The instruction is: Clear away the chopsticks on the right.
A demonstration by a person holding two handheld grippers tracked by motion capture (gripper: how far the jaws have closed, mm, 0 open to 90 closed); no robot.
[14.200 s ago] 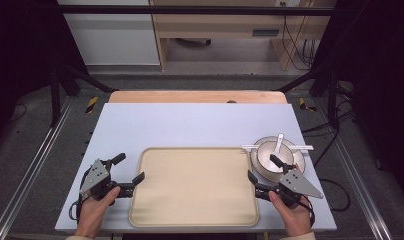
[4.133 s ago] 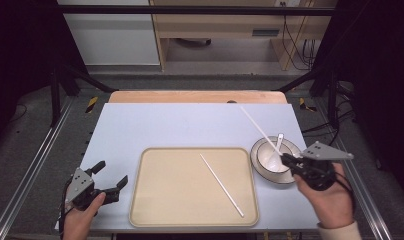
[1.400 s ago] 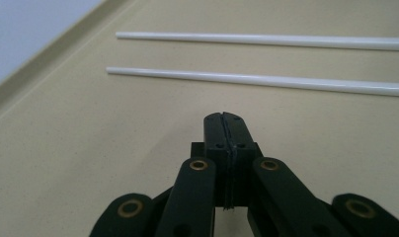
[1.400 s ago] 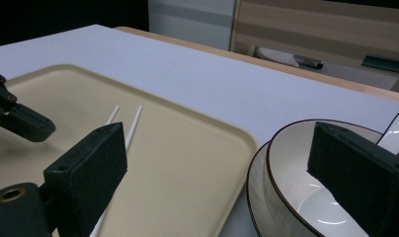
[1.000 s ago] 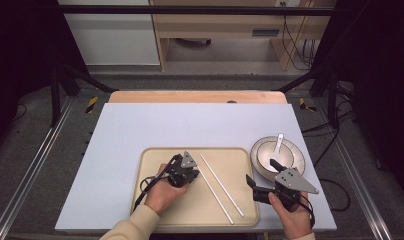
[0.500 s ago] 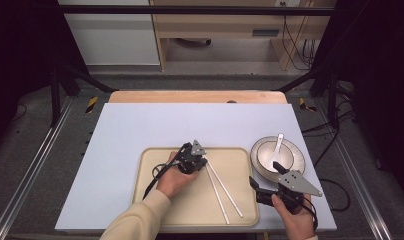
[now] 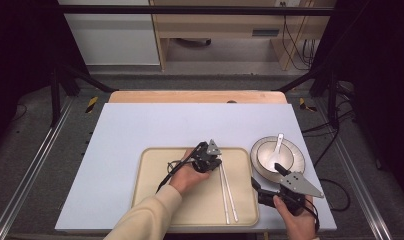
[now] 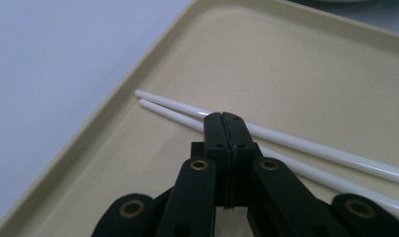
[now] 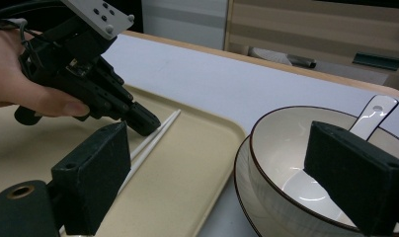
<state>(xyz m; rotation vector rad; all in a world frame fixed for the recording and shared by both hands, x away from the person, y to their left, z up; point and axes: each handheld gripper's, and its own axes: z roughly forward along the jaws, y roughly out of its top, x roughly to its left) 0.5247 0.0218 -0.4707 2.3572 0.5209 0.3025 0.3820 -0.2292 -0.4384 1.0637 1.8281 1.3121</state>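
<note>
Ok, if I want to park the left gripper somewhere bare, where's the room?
The mat is bare across its far half and along its left side, beyond the tray. The tray's left half is also free. It is crowded on the right: chopsticks on the tray, the bowl with its spoon, and the right gripper between tray and bowl.

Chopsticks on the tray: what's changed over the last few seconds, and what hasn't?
About four seconds ago one chopstick lay slantwise on the tray. Now two chopsticks lie side by side on it. The left gripper has moved in from the table's left edge to their far ends, jaws shut. The right gripper has come back near the bowl, jaws open. Bowl, spoon and tray stayed put.
</note>
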